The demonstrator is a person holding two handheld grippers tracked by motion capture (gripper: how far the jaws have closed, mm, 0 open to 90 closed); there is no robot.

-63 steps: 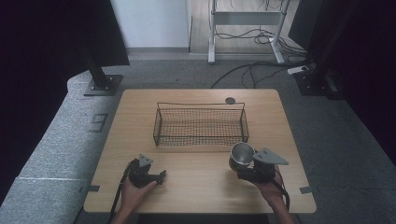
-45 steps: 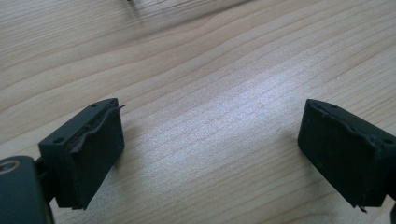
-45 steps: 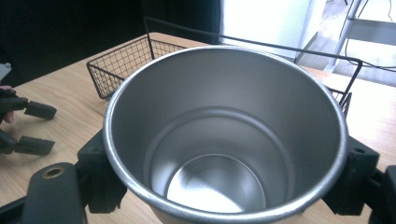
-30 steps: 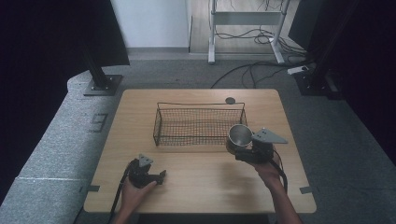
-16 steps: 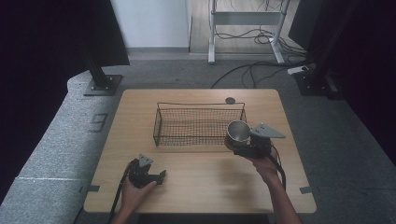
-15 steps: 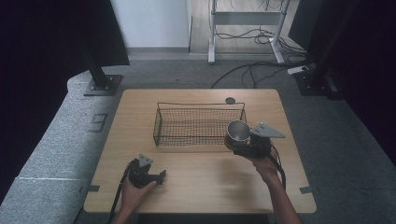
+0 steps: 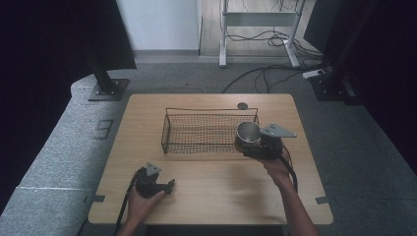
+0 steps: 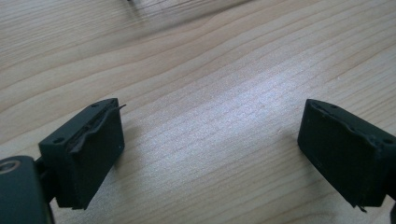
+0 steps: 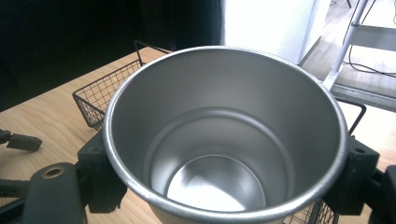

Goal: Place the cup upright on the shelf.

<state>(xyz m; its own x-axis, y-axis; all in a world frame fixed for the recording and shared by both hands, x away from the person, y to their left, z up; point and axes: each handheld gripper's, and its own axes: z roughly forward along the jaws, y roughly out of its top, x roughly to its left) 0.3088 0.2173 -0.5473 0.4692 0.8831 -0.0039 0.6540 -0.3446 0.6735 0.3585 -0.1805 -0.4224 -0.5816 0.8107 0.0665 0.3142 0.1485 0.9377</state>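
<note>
Steel cup (image 7: 248,132) clamped between the jaws of the right gripper (image 7: 255,145), held upright and mouth-up at the wire basket's (image 7: 196,132) right end, over its near-right corner. Seen from the right gripper view as an empty, brushed-metal cup (image 9: 224,135) with both black jaws pressed against its outer wall, left and right, the basket (image 9: 100,95) mesh behind and below it. Carried forward and slightly leftward since two seconds ago: then over bare tabletop short of the basket, one second ago at the basket's near rim, now overlapping the right end of the mesh. Little change over the last half second. Right hand (image 7: 275,167) stretched further out across the wooden table (image 7: 221,196) than before, grey three-cornered plate on top of the gripper pointing right.

Left gripper (image 7: 164,186) resting low on the table near its front-left edge, gripped by the left hand (image 7: 142,196), unchanged in place through all the earlier frames. Jaws spread wide apart in the left gripper view (image 8: 210,154), nothing between them but wood grain. Small dark round disc (image 7: 242,105) lying on the table just behind the basket's far-right corner, unmoved.
</note>
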